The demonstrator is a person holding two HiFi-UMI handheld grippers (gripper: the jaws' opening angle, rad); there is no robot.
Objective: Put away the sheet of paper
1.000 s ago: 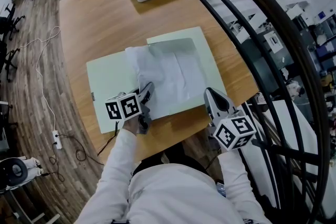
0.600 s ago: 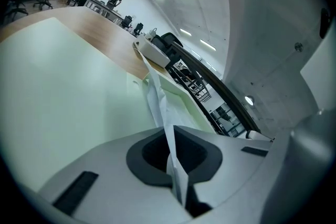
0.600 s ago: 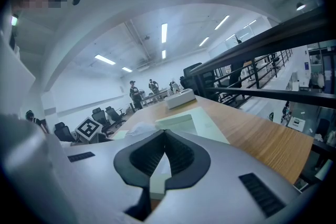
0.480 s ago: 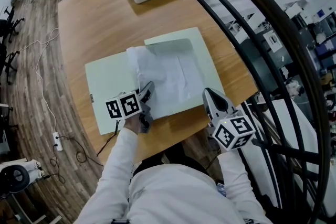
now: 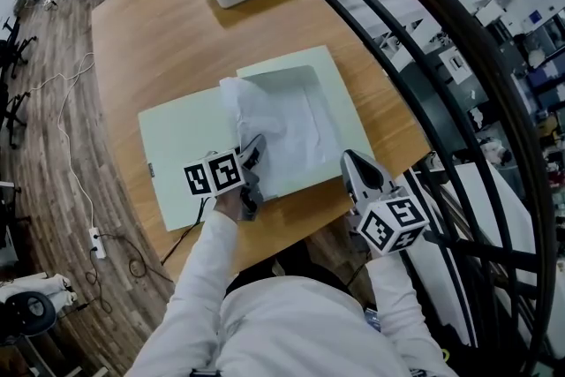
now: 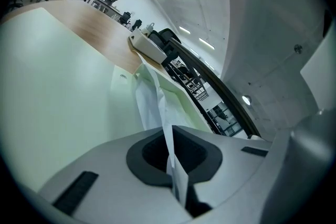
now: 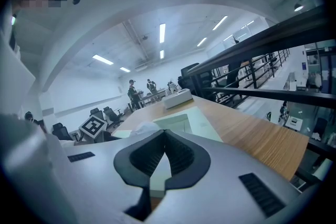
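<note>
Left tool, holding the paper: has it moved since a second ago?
Yes. The left tool slid slightly right across the green folder, away from its left edge, pulling the paper along.

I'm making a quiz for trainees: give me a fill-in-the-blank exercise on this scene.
1. The left gripper pinches a white sheet of ___.
2. The sheet lies on an open pale ___ folder.
3. The right gripper holds ___.
4. The folder lies on a ___ table.
Missing words: paper; green; nothing; wooden.
</note>
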